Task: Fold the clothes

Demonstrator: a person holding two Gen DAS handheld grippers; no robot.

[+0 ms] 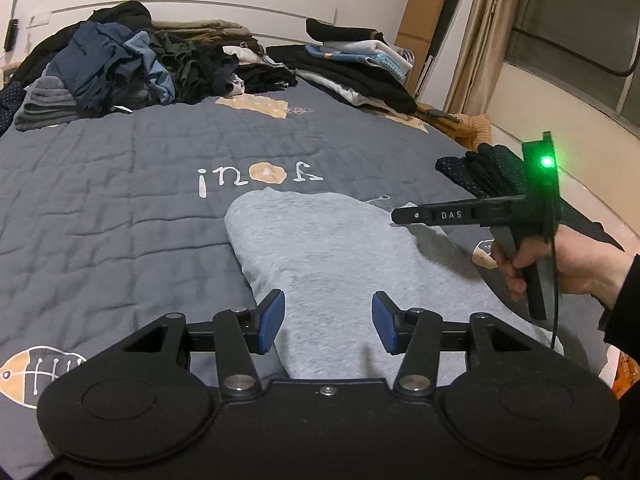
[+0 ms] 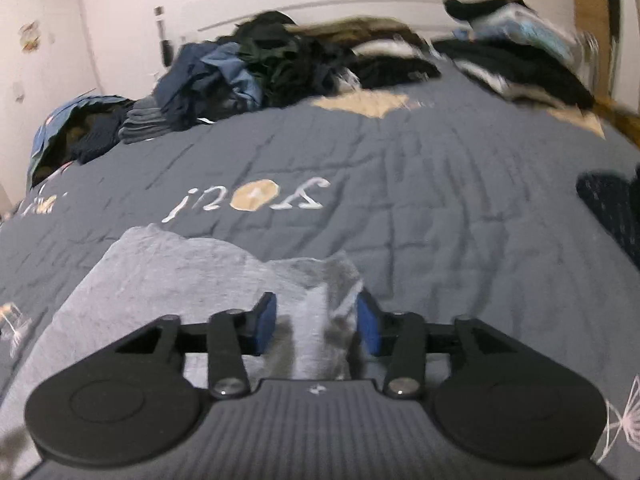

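Observation:
A light grey garment (image 1: 340, 256) lies spread on the dark grey quilt (image 1: 120, 184). It also shows in the right wrist view (image 2: 172, 276). My left gripper (image 1: 328, 326) is open and empty, just above the garment's near part. My right gripper (image 2: 316, 326) is open above the garment's right edge, where a raised fold of grey cloth (image 2: 332, 280) lies between the blue pads without being clamped. In the left wrist view the right gripper (image 1: 400, 215) is seen side-on, held by a hand over the garment's right side.
A heap of unfolded dark and blue clothes (image 1: 116, 68) lies at the head of the bed. Folded clothes (image 1: 360, 64) are stacked at the far right. A dark dotted garment (image 1: 492, 176) lies at the bed's right edge. The right wrist view is motion-blurred.

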